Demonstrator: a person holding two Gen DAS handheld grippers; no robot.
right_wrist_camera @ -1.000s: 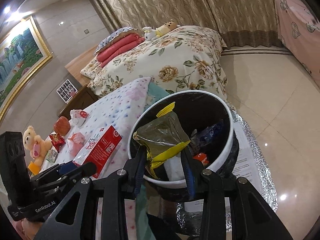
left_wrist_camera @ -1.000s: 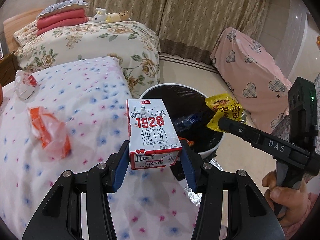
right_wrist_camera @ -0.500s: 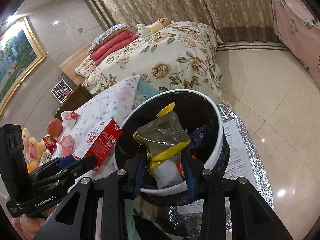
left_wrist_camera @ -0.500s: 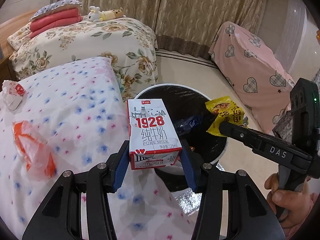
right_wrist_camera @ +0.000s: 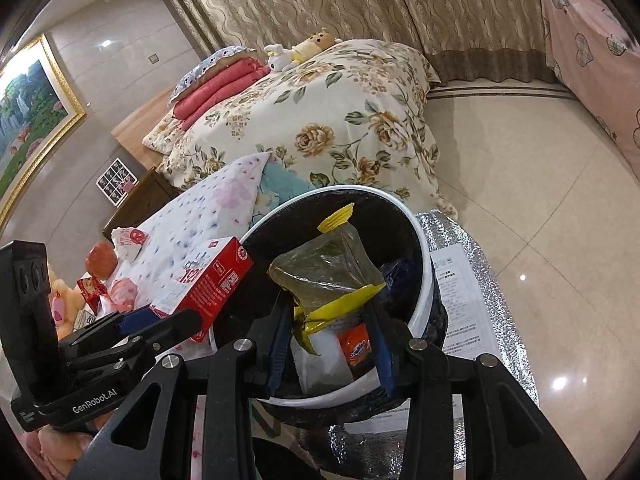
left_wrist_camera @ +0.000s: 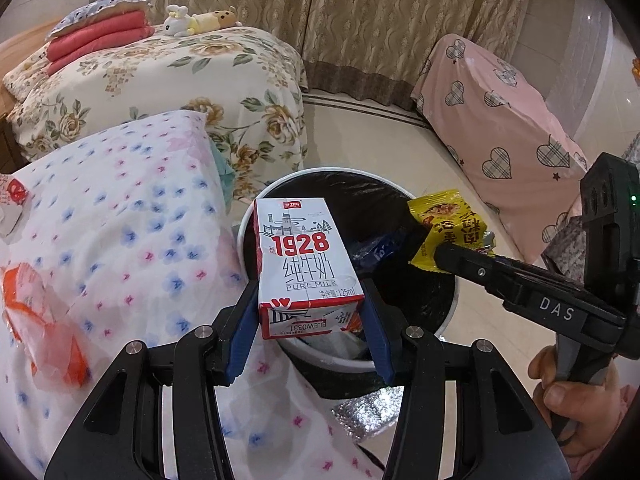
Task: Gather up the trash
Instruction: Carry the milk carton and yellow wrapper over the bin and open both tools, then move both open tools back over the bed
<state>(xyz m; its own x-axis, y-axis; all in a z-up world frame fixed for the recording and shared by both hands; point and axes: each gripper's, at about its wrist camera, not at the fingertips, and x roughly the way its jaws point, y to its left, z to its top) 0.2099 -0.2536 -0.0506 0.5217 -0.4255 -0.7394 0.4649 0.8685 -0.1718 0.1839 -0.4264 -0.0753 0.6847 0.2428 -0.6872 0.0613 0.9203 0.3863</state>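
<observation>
both grippers over bin (left_wrist_camera: 448,322) | left gripper (left_wrist_camera: 310,322) pinching milk carton (left_wrist_camera: 306,268) | right gripper (right_wrist_camera: 330,344) pinching yellow wrapper (right_wrist_camera: 326,276)

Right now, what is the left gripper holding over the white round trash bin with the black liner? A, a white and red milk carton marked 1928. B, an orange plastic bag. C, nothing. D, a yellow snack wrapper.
A: the left gripper has its blue fingers closed on the white and red milk carton, above the white bin's rim.
</observation>
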